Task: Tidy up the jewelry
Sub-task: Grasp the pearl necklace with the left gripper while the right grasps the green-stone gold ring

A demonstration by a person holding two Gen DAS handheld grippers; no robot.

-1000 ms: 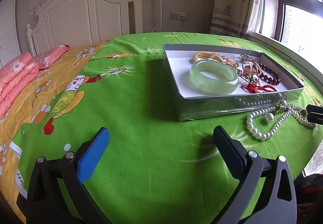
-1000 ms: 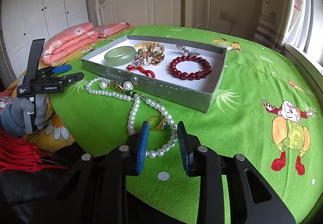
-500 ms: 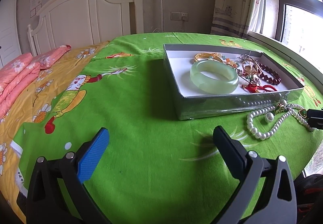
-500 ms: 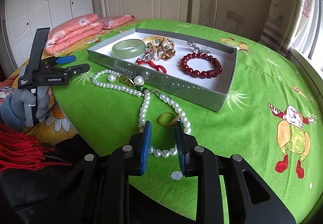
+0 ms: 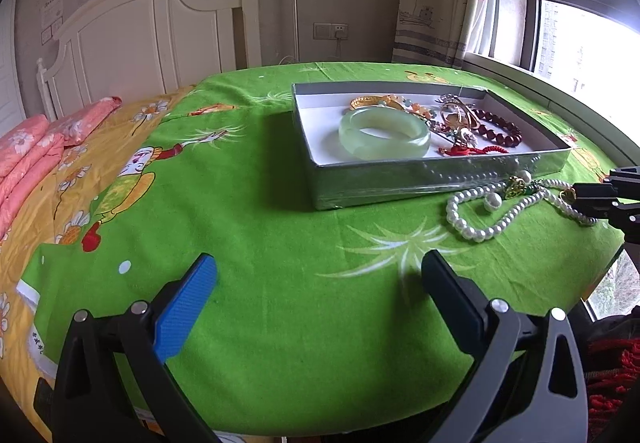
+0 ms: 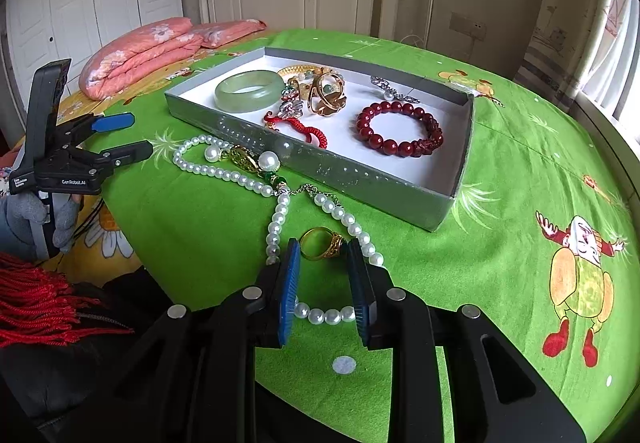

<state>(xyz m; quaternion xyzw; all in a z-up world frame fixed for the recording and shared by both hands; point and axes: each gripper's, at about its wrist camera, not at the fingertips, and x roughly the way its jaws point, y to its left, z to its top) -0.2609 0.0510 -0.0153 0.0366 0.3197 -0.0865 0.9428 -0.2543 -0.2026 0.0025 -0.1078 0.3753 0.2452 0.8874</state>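
I held my right gripper (image 6: 323, 249) low over the green bedspread (image 6: 520, 147), its two blue-padded fingers standing a narrow way apart with the gold ring (image 6: 322, 243) lying between them. From the wrist view I could not tell whether the pads actually touched the ring; a sliver of green showed on the left side of it, and the ring still rested on the cloth. The ring sat inside the near loop of the pearl necklace (image 6: 276, 221), whose strand trailed away toward the silver tray (image 6: 320, 167) and ended in a gold-and-green clasp with two larger pearls just beside the tray's near wall.

Inside the tray lay the pale green jade bangle (image 6: 250, 89) at the left end, a red cord bracelet (image 6: 304, 127) near the front wall, a gold openwork ornament (image 6: 326, 97) in the middle, and the dark red bead bracelet (image 6: 400, 129) toward the right.

My left gripper (image 5: 318, 275) hung over bare bedspread well short of the tray (nothing lay between its fingers), its jaws spread wide. From that side the necklace (image 5: 500, 219) curled just beside the tray's front right corner, with the right gripper's dark tips reaching it.
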